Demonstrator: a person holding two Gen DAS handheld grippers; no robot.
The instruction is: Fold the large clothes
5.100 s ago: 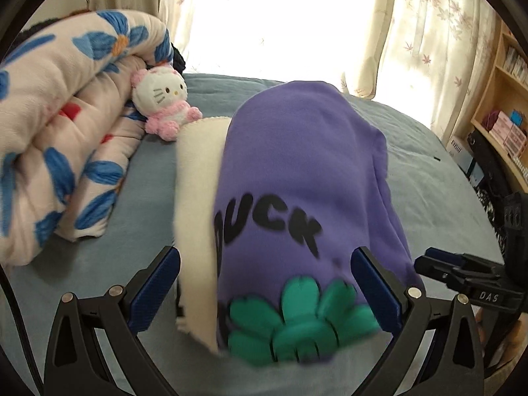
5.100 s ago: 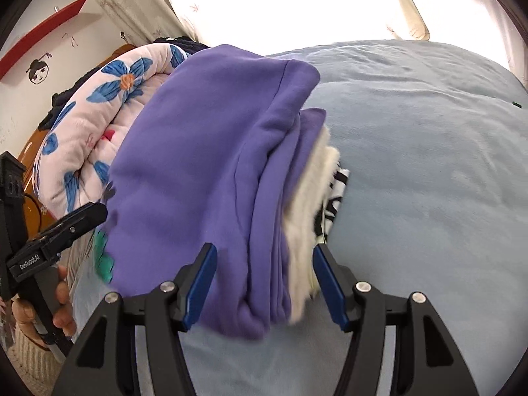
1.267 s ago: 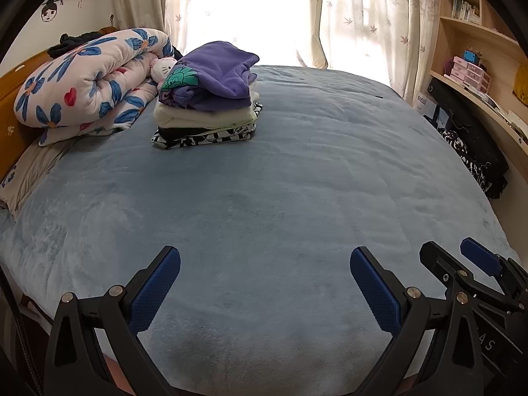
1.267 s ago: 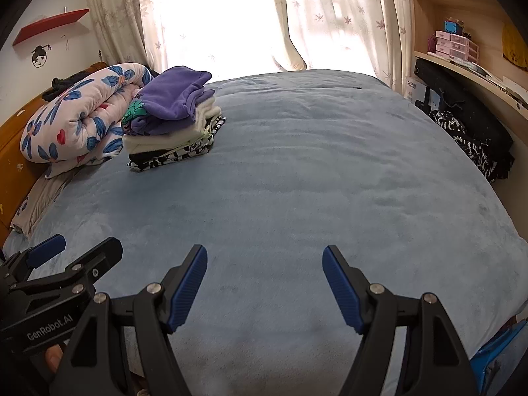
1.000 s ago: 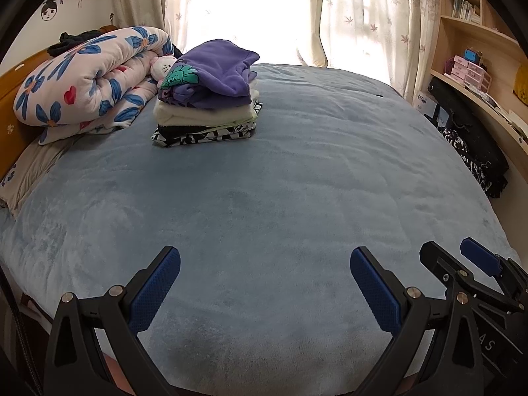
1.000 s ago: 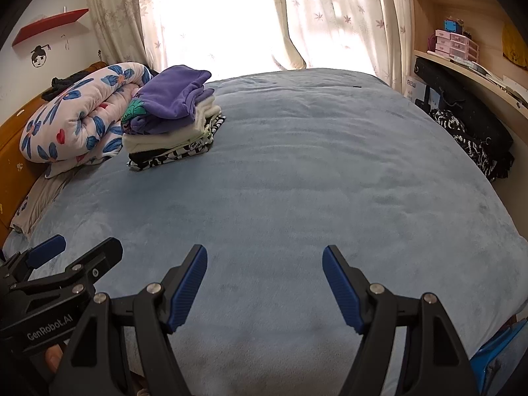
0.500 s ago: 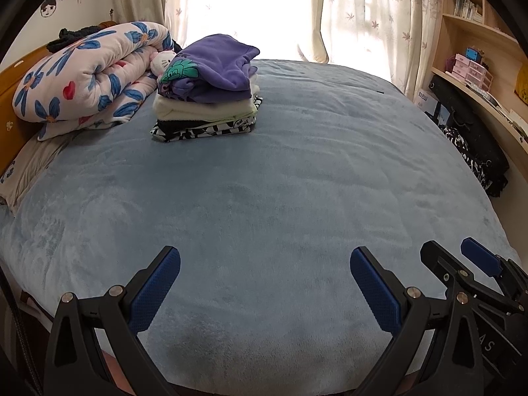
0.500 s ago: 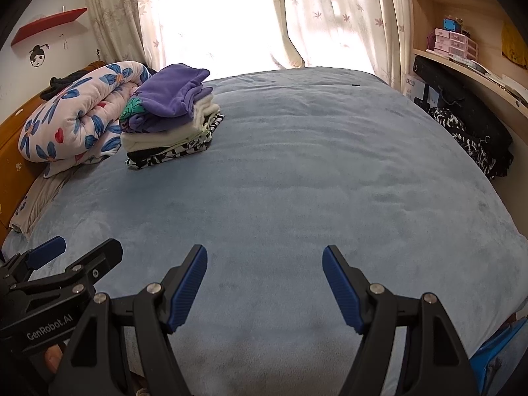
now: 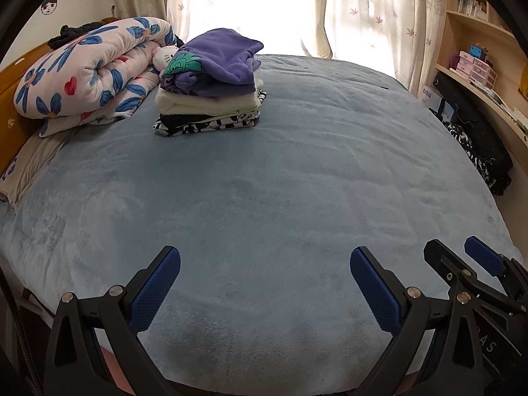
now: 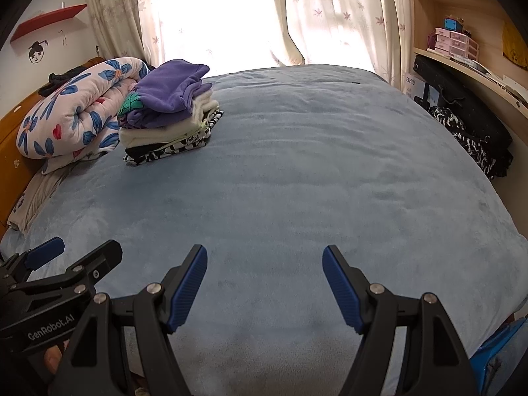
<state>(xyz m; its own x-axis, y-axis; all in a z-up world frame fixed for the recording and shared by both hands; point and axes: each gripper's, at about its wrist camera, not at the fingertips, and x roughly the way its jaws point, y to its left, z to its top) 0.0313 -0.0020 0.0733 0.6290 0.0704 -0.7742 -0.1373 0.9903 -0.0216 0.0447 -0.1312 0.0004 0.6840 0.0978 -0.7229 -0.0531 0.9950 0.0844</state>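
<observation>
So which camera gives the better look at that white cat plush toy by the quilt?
The left wrist view: the plush toy shows its head between the quilt and the folded purple top. In the right wrist view that stack hides it.

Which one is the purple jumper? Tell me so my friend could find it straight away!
Look at the big blue bed, up by the flowery quilt. A pile of folded clothes sits beside it. The purple jumper is the top one, with a green leafy picture; cream and black-and-white clothes lie underneath.

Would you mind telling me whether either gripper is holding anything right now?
Nothing is held: the left gripper and the right gripper are both open over the bare blue bedspread.
</observation>
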